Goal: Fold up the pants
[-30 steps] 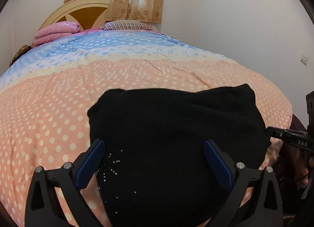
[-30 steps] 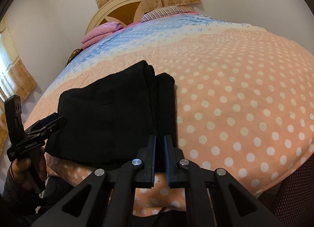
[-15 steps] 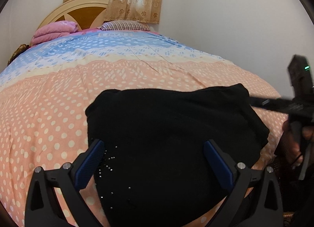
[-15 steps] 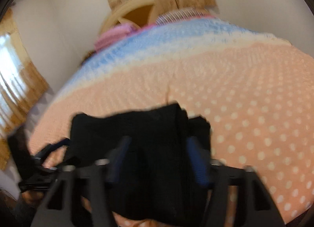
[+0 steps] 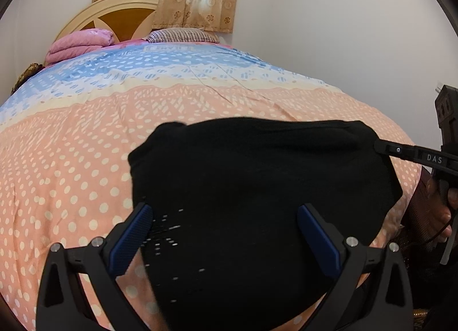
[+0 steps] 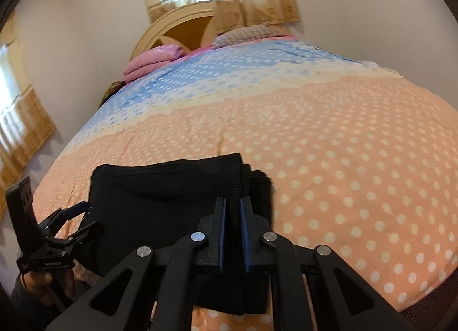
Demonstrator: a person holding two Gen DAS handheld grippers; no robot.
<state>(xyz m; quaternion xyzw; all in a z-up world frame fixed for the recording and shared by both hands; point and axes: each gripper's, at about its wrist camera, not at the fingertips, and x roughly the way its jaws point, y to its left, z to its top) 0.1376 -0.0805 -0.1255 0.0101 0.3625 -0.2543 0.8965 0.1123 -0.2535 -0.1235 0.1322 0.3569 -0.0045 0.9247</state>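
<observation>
A: What's biggest here?

B: The bed (image 5: 86, 136), under a soft cotton cover with peach polka dots and blue and cream bands at the far end by the rounded wooden headboard (image 6: 183, 30).

A: And the pants?

B: The pants (image 5: 257, 187) lie folded into a thick, matte black, roughly rectangular bundle at the bed's near edge, stacked layers showing on one side, small white flecks near one corner.

A: The grippers?

B: The left gripper (image 5: 226, 230) is spread wide, blue ribbed pads either side of the fabric, gripping nothing. The right gripper (image 6: 232, 230) is pinched nearly closed on a fold of the pants.
</observation>
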